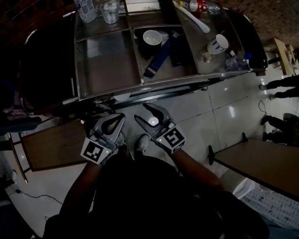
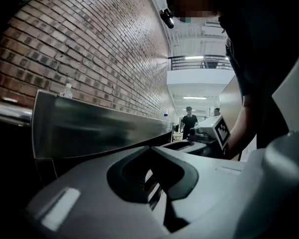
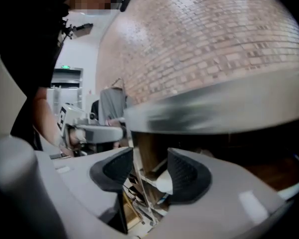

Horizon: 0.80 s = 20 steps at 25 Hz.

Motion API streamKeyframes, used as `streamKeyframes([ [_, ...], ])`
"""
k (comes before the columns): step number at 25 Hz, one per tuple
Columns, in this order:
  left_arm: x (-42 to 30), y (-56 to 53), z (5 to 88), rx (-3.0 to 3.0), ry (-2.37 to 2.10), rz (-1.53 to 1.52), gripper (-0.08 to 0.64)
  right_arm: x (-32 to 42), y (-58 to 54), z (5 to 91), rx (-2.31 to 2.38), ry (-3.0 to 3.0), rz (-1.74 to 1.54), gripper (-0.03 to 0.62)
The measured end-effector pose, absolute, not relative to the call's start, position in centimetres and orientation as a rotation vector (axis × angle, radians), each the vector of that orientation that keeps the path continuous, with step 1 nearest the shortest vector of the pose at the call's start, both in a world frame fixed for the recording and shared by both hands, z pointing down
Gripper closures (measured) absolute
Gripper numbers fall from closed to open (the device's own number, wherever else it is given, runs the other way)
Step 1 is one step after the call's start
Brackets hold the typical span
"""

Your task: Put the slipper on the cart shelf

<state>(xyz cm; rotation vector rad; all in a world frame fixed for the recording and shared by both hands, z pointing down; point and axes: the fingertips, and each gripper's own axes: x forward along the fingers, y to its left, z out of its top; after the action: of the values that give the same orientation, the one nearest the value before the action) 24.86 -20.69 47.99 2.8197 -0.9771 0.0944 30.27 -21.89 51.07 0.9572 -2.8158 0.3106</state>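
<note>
The left hand-held gripper (image 1: 119, 117) is pinched together on nothing, and the right hand-held gripper (image 1: 141, 112) is spread and empty. Both hang at the cart (image 1: 107, 63) edge. What I take for the blue slipper (image 1: 156, 59) lies at twelve o'clock in the middle compartment, beside a black pot (image 1: 152, 38). I'd reach in with the spread one and pinch the slipper's near end. A water bottle (image 1: 84, 4) and a glass (image 1: 109, 10) stand at eleven, a mug (image 1: 220, 43) at one.
</note>
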Motion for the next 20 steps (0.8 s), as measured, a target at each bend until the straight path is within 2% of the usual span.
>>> streamKeyframes([
  [6,25.0,-17.6,45.0,2.837,-0.99,0.073,0.558,29.4,-18.7,44.9,0.905,-2.919,0.213,0.453],
  [15,24.0,-14.1,41.7,2.839,-1.058,0.053,0.558,27.2,-14.4,41.2,0.744,-3.001,0.166,0.585],
  [20,23.3,-12.1,40.9,2.814,-1.135,0.065,0.559,26.3,-12.2,39.5,0.663,-3.036,0.159,0.592],
])
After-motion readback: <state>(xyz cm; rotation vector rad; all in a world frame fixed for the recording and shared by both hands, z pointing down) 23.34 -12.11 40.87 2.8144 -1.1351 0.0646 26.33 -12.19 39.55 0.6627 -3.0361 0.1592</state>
